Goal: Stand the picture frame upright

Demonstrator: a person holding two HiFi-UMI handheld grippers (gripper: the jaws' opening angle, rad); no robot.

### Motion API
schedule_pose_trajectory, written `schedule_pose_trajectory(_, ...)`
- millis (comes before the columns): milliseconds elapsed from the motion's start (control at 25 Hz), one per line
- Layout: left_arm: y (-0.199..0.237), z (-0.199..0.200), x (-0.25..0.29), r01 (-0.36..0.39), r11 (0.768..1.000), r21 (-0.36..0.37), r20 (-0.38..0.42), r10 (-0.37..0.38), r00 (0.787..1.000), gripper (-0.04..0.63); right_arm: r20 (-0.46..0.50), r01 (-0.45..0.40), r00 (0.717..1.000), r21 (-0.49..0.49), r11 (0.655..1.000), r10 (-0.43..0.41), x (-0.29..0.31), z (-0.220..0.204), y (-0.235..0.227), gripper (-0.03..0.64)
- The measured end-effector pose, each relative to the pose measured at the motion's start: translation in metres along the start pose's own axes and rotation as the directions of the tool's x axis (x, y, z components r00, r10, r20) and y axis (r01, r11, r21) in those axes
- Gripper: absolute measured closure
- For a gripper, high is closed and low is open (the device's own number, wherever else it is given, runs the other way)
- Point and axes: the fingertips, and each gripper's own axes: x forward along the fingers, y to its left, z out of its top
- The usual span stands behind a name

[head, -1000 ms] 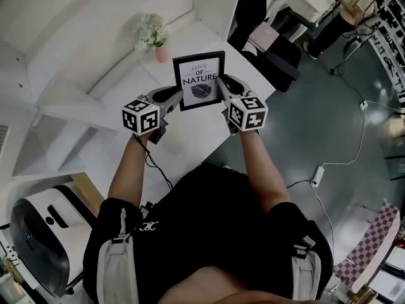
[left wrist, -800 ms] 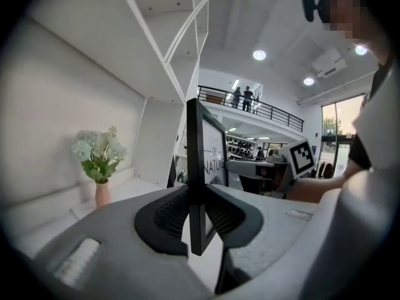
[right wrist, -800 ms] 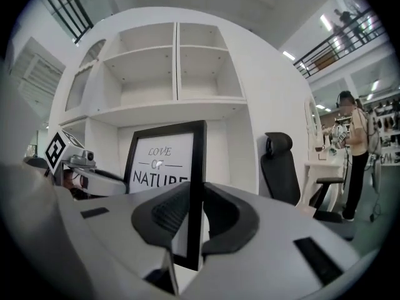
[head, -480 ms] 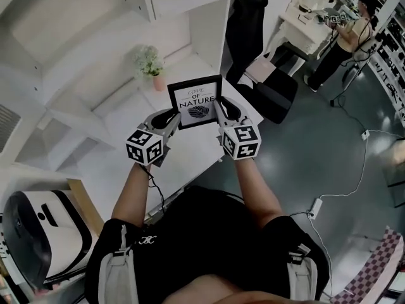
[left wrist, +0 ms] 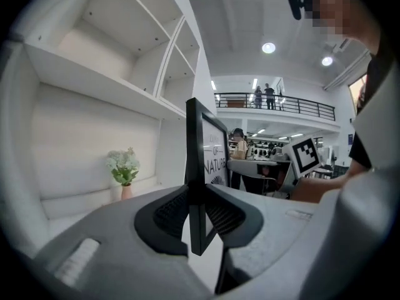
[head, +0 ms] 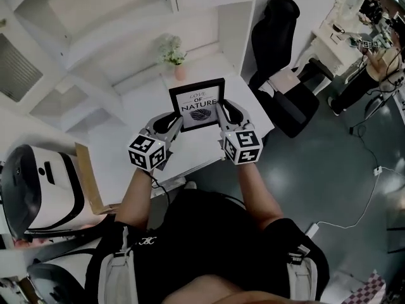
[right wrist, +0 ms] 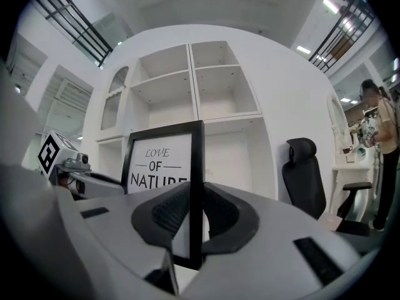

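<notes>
A black picture frame point(head: 197, 104) with a white "LOVE OF NATURE" print stands upright over the white desk point(head: 190, 152), its print toward me. My left gripper point(head: 176, 120) is shut on the frame's left edge point(left wrist: 199, 167), and the dark pads point(left wrist: 169, 214) press it from both sides. My right gripper point(head: 223, 114) is shut on the frame's right edge point(right wrist: 196, 180), with the print point(right wrist: 159, 164) visible to its left. Whether the frame's bottom rests on the desk, I cannot tell.
A small pink vase of white flowers point(head: 173, 54) stands at the desk's back, close behind the frame. White shelving point(head: 95, 37) rises behind and to the left. A black office chair point(head: 278, 27) is on the right, and a white machine point(head: 31, 189) is on the left.
The head view has shifted, so the shelving, chair and machine sit differently in it. Both grippers still hold the frame upright between them, in much the same place above the desk.
</notes>
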Motion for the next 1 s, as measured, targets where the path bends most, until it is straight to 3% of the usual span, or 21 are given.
schedule_pose_trajectory(280, 0.018, -0.021, -0.077, -0.228, 0.972, -0.052, -0.011, 0.228, 0.974, 0.508, -0.03, -0.222, 0.975, 0.008, 0.975, 0.222, 0.023, -0.012, 0.076, 0.549)
schedule_pose_trajectory(440, 0.037, -0.03, -0.127, -0.348, 0.935, -0.071, -0.015, 0.348, 0.937, 0.508, -0.038, -0.338, 0.94, 0.012, 0.941, 0.338, 0.043, -0.018, 0.131, 0.549)
schedule_pose_trajectory(640, 0.062, -0.047, -0.193, -0.477, 0.871, -0.119, -0.021, 0.478, 0.878, 0.508, -0.053, -0.47, 0.881, 0.011, 0.883, 0.47, 0.061, -0.027, 0.206, 0.549)
schedule_pose_trajectory(800, 0.081, -0.058, -0.23, -0.536, 0.833, -0.138, -0.022, 0.538, 0.843, 0.508, -0.067, -0.531, 0.845, 0.008, 0.848, 0.53, 0.075, -0.034, 0.249, 0.549)
schedule_pose_trajectory(1000, 0.114, -0.071, -0.255, -0.563, 0.813, -0.148, -0.042, 0.563, 0.825, 0.506, -0.088, -0.543, 0.837, -0.001, 0.84, 0.541, 0.095, -0.042, 0.286, 0.548)
